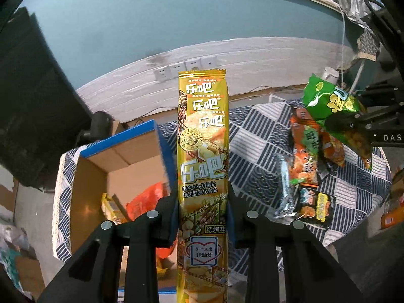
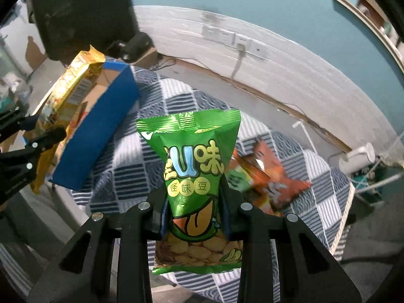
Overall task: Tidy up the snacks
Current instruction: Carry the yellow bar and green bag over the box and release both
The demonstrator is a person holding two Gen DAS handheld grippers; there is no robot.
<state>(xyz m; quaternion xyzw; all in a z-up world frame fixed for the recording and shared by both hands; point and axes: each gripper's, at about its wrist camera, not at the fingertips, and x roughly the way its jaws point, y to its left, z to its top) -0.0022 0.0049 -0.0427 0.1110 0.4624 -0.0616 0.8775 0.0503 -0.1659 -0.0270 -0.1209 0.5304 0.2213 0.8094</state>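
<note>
**Both snacks gripped, box on the left**

Teal wall and white plank skirting behind a table draped in blue-and-white patchwork cloth (image 2: pixel 176 106). Left gripper (image 1: pixel 203 217) pinching a tall yellow chip sleeve (image 1: pixel 203 136) upright, just right of the open cardboard box (image 1: pixel 121 151). Right gripper (image 2: pixel 194 212) clamped on a green bean bag (image 2: pixel 194 166), above the cloth near 2 or 3 loose orange packets (image 1: pixel 303 149). Best done 1 at a time: tilt the sleeve flat over the opening, lower inside, then release; bring the green bag across afterwards, clear of the blue wall.
</note>
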